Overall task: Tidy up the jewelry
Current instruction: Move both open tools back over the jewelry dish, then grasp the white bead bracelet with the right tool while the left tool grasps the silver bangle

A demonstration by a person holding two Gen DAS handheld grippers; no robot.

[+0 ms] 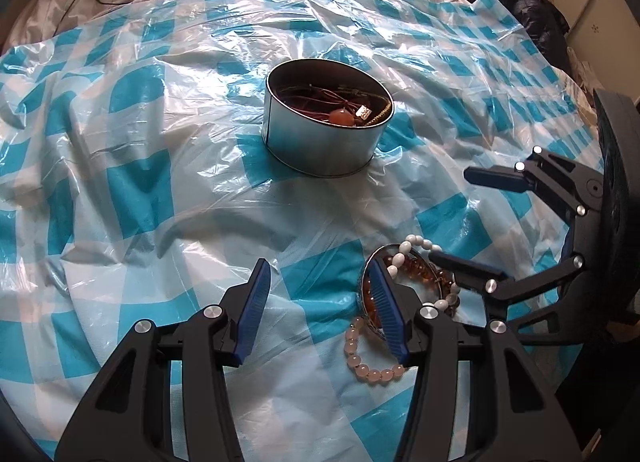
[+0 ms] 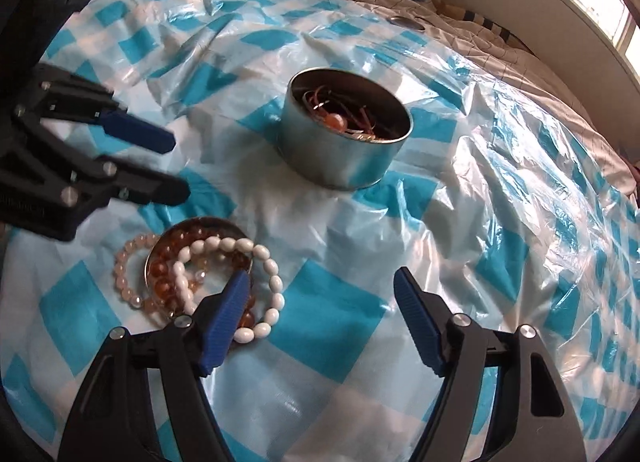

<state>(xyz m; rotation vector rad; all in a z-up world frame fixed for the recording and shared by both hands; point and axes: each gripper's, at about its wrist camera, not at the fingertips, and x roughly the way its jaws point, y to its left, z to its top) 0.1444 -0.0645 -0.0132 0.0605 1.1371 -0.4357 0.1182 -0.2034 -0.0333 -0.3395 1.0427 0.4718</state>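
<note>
crinkled blue-checked plastic sheet covering a bed.

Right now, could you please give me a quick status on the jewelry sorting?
Both hand-held grippers open, empty: left, right. Bracelets piled on lid, untouched. Tin open, path clear.

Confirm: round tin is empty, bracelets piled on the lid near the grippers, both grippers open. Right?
Not quite. The round tin isn't empty: the right wrist view shows cords and an orange bead inside. The rest holds: bracelets piled on the lid, left gripper and right gripper both open.
</note>
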